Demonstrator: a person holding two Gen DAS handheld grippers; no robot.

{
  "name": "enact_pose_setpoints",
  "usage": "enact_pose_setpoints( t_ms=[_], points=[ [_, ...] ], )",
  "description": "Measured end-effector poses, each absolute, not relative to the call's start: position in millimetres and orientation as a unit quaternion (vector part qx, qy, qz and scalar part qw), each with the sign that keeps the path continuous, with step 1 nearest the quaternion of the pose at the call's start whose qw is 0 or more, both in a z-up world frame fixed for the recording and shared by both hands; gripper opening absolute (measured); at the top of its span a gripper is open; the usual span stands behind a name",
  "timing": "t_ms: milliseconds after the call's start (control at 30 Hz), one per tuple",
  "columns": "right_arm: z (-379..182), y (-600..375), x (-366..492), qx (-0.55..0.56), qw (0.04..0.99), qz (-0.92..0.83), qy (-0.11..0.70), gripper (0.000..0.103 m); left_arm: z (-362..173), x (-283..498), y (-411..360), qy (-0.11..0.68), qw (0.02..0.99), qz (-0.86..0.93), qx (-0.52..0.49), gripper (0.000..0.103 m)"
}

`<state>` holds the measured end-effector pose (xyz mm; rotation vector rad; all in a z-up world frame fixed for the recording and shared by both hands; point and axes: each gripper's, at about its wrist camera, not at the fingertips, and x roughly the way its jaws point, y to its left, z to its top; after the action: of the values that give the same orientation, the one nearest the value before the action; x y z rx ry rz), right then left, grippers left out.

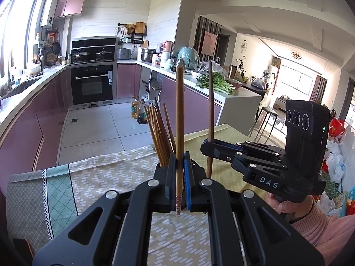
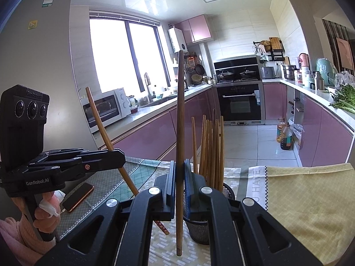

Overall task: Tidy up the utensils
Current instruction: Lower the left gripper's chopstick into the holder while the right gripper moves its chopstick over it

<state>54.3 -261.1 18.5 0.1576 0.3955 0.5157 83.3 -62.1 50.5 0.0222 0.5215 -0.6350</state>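
One chopstick per gripper, both above the bench

Left gripper clamps a patterned-tip chopstick near-vertical; right gripper grips a plain chopstick upright beside the mesh holder of chopsticks.

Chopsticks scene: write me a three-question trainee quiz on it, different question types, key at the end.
1. True or false: the left gripper and the right gripper each pinch one chopstick.
2. Multiple choice: the other chopsticks stand in A) a glass jar, B) a dark mesh holder, C) a drawer.
3. Fill in: the flat device lying on the tablecloth near the left hand is a ____.

Key: 1 true: left chopstick, right chopstick. 2 B. 3 phone.
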Motion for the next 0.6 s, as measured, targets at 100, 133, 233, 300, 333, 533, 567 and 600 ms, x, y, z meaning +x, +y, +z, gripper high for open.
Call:
enact_pose_setpoints(
  t_ms=[100,133,233,300,333,533,567,600],
  points=[
    [18.1,-261.3,54.8,0.077,0.945,0.254,0.193,0.006,50.7,82.5,-62.6,0.252,0.917,-0.309,0.010,0.008],
    [19.0,-261.0,55.2,0.077,0.945,0.254,0.192,0.006,50.8,82.1,-63.0,0.251,0.917,-0.310,0.010,0.008],
    [19.2,-262.3,56.2,0.078,0.945,0.255,0.190,0.006,51.3,80.9,-62.7,0.249,0.917,-0.311,0.010,0.008],
    [19.7,-262.1,57.2,0.077,0.945,0.256,0.190,0.006,52.2,79.9,-61.9,0.248,0.918,-0.310,0.010,0.008],
    [19.6,-261.5,58.9,0.077,0.945,0.256,0.190,0.006,52.8,79.5,-61.8,0.247,0.918,-0.310,0.010,0.008],
    [20.0,-260.3,59.5,0.077,0.945,0.257,0.188,0.006,56.6,76.7,-62.8,0.242,0.919,-0.310,0.011,0.008],
    [20.0,-260.1,59.8,0.078,0.945,0.258,0.188,0.006,57.4,77.2,-62.9,0.242,0.919,-0.310,0.011,0.008],
    [20.0,-260.4,59.5,0.077,0.945,0.257,0.188,0.006,57.5,76.9,-62.9,0.241,0.920,-0.310,0.011,0.008]
  ],
)
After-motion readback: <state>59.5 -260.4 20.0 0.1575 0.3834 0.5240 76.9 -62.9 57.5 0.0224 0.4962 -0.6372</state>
